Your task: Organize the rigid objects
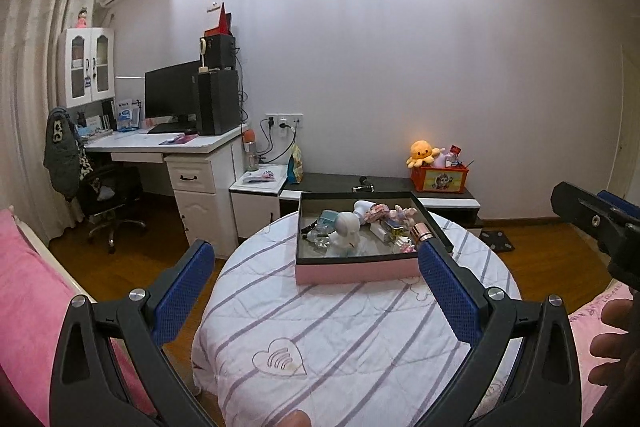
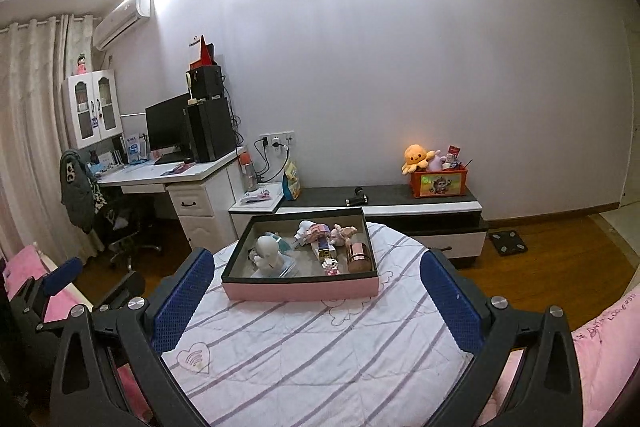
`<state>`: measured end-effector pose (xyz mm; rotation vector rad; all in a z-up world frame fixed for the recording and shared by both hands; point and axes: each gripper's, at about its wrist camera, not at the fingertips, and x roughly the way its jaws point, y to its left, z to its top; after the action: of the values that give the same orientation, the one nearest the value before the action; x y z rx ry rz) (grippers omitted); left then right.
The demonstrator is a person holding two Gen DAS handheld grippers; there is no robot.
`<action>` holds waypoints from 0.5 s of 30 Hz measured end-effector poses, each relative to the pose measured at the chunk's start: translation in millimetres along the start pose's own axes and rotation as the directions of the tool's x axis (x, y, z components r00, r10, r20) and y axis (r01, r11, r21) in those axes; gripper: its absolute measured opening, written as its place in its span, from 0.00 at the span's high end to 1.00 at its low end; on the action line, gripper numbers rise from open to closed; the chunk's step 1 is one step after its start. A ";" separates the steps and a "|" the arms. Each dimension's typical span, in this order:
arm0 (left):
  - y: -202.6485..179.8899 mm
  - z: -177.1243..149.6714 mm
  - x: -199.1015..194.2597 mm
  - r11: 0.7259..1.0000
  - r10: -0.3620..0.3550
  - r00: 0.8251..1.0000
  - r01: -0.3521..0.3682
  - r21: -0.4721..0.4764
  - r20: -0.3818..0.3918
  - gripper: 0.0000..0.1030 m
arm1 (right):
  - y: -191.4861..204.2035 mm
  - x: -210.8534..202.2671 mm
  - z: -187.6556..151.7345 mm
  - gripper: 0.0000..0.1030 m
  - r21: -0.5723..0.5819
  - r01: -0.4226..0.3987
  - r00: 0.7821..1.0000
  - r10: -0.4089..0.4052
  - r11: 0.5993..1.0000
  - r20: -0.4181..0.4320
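Grippers hang wide open and empty above a round table (image 2: 304, 355) covered in striped cloth: the left gripper (image 1: 316, 283) fills the lower part of the left wrist view, the right gripper (image 2: 316, 291) the lower part of the right wrist view. At mid-frame beyond the fingers sits a pink box (image 2: 300, 291) with a black rim, holding a white figurine (image 2: 267, 254), a rose-gold jar (image 2: 359, 258) at its right end, and small pink toys (image 2: 344, 233). A desk (image 1: 160, 147) stands at mid-left.

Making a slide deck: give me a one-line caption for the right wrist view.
Open right tongs hover before a pink box of small toys on a striped round table.
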<state>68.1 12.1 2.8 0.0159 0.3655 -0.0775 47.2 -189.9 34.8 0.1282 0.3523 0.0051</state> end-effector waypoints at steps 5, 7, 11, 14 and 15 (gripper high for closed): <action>-3.4 -3.4 -20.1 1.000 0.001 1.000 -0.001 0.014 0.015 0.00 | 2.8 -21.1 -6.2 0.00 -0.005 0.021 0.999 -0.021 1.000 0.026; -4.4 -3.6 -26.7 1.000 -0.004 1.000 0.003 0.014 0.021 0.00 | 4.6 -27.7 -8.5 0.00 -0.008 0.026 0.999 -0.025 1.000 0.033; -7.2 -4.6 -40.2 1.000 -0.010 0.999 0.009 0.015 0.039 0.00 | 9.8 -38.9 -14.9 0.00 -0.023 0.030 0.999 -0.029 0.999 0.044; -8.4 -3.6 -46.9 1.000 -0.007 0.999 0.006 0.014 0.050 0.00 | 11.8 -44.7 -17.9 0.00 -0.034 0.041 0.998 -0.039 0.999 0.054; -8.3 -3.0 -49.2 1.000 -0.005 0.999 0.004 0.012 0.054 0.00 | 11.6 -47.2 -18.3 0.00 -0.033 0.042 0.997 -0.040 0.999 0.058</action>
<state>20.5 7.5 17.6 0.0245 0.3115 -0.0843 -3.3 -177.4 35.5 0.0875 0.2968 -0.0328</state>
